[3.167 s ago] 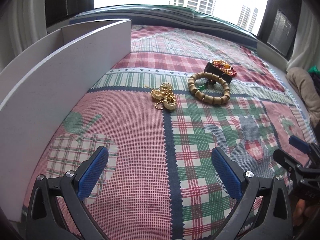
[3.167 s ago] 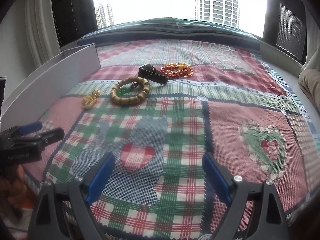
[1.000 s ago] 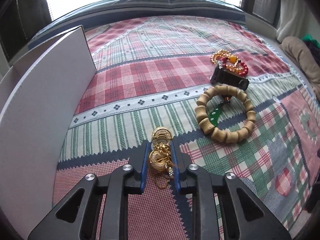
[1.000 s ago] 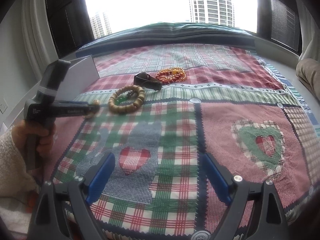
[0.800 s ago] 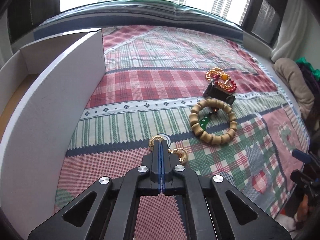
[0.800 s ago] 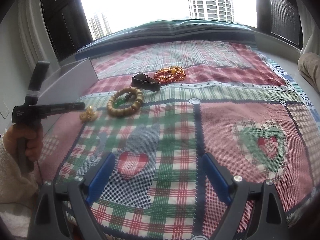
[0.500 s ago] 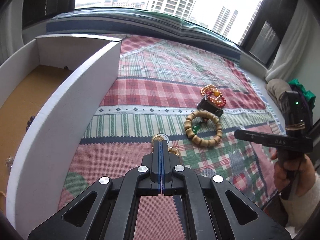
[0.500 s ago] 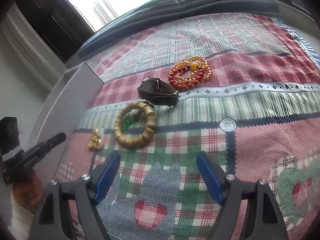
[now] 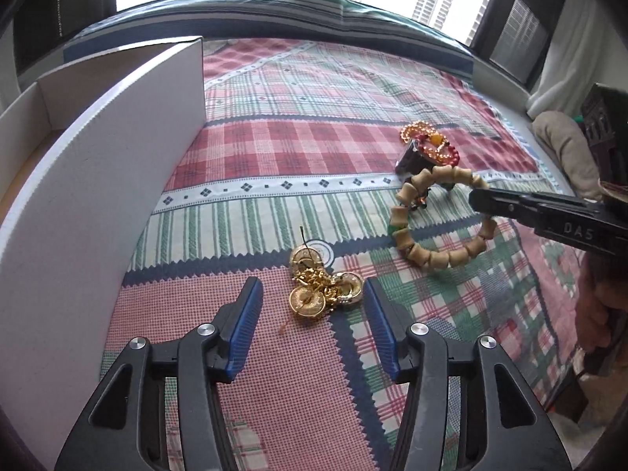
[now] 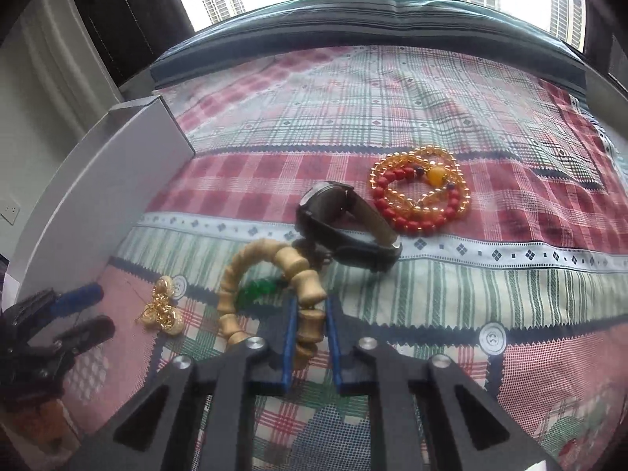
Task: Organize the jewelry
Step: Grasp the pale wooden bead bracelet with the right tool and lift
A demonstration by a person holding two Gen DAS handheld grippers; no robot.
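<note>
So the left gripper (image 9: 312, 306) has its blue-padded fingers (image 9: 245, 327) spread wide, nothing pinched between them. The gold jewelry pile (image 9: 320, 284), coin-like discs tangled up with chain, sits on the patchwork quilt (image 9: 298, 149) right at the mouth of that gap, nearer the 1 o'clock finger than the 11 o'clock one, and not touching either pad as far as I can see. A thin dark thread sticks up from it toward 12.

The right gripper (image 10: 309, 324) is the busy one. Its fingers are clamped down on the near side of the wooden bead bracelet (image 10: 274, 294), with a couple of the barrel-shaped beads squeezed between the blue pads. From the left wrist view the bracelet looks partly raised off the cloth, standing up toward 2 o'clock from the gold pile, with the right gripper's black nose coming in from 3 o'clock. A small green charm (image 10: 257, 288) hangs inside the loop.

Just past the bracelet at 12 o'clock in the right wrist view lies a dark wristwatch (image 10: 345, 231) on its side, close enough that I can't tell whether they touch. At 1 o'clock from the watch, right against it, is a red and amber bead strand (image 10: 420, 194).

A white open box (image 9: 102, 180) stands along the quilt at 9 to 10 o'clock of the left gripper, its near wall upright.
</note>
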